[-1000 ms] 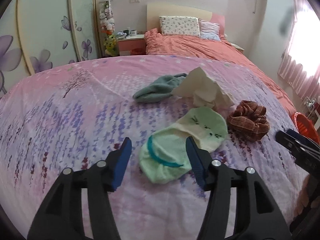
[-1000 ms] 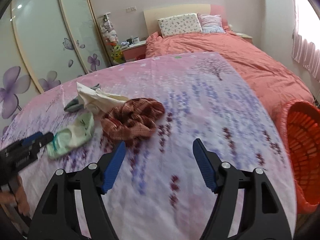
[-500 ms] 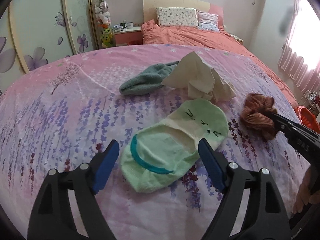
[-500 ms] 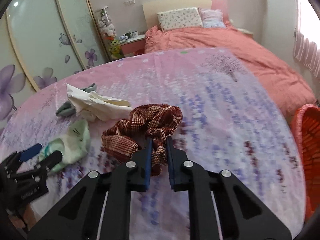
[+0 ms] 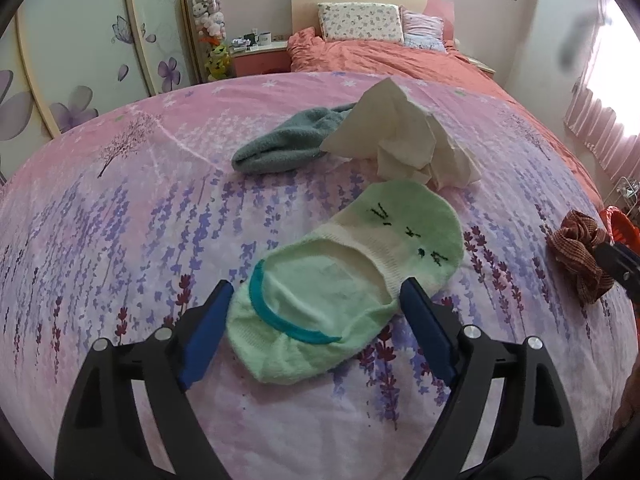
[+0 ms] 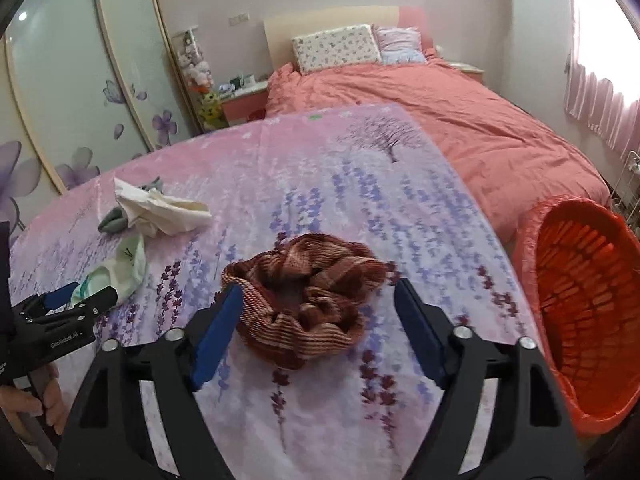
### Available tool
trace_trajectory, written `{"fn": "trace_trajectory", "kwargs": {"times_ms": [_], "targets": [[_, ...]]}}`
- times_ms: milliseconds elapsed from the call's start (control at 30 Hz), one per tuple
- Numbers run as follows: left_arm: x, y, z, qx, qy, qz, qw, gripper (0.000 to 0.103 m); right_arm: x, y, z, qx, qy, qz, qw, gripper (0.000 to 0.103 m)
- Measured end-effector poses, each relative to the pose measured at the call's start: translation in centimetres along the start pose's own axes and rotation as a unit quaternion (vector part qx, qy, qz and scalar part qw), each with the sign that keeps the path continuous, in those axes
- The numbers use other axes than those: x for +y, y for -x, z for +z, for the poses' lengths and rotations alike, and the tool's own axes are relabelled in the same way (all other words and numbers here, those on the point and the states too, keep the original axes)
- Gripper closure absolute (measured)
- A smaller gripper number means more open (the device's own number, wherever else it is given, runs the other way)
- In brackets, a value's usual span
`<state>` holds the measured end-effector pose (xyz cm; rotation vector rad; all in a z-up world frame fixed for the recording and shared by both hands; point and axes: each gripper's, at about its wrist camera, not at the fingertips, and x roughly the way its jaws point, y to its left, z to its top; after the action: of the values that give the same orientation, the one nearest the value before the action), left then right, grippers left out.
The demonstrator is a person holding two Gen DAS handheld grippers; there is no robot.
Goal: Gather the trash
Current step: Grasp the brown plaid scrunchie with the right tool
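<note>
Pink, lavender-printed cloth fills the left wrist view; the left gripper stands with jaws spread, having just been opening, its blue pads on either side of a pale green sock at lower centre, and whether they touch it cannot be told; above the sock lies crumpled cream paper, its left corner over a grey-green sock; a brown striped scrunchie sits at the right edge, with the other gripper's black tip just beside it. Right wrist view: the right gripper has its jaws released, having just been opening; the scrunchie rests on the cloth between the pads, the left pad just beside it, the right pad apart; an orange basket stands at the right edge beside the cloth; the paper and green sock lie at centre left; the left gripper shows at lower left, a hand below it.
</note>
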<state>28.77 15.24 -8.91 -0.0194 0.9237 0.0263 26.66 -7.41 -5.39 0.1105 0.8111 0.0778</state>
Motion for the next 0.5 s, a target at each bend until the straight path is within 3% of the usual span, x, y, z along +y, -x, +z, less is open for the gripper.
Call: {"fn": "trace_trajectory", "kwargs": {"times_ms": [167,233,300,500], "targets": [[0.2,-0.1,0.0,0.002,0.004,-0.001,1.0000,0.018,0.9,-2.0,0.1,0.031,0.013,-0.025,0.999,0.023],[0.2,-0.2,0.0,0.003,0.004,-0.001,1.0000,0.018,0.5,-2.0,0.0,0.035,0.011,-0.019,0.999,0.036],[0.2,-0.2,0.0,0.003,0.004,-0.002,1.0000,0.018,0.3,-1.9,-0.1,0.036,0.007,-0.016,0.999,0.042],[0.3,-0.4,0.0,0.006,0.006,0.003,1.0000,0.014,0.6,-2.0,0.0,0.039,0.014,-0.026,0.999,0.042]]}}
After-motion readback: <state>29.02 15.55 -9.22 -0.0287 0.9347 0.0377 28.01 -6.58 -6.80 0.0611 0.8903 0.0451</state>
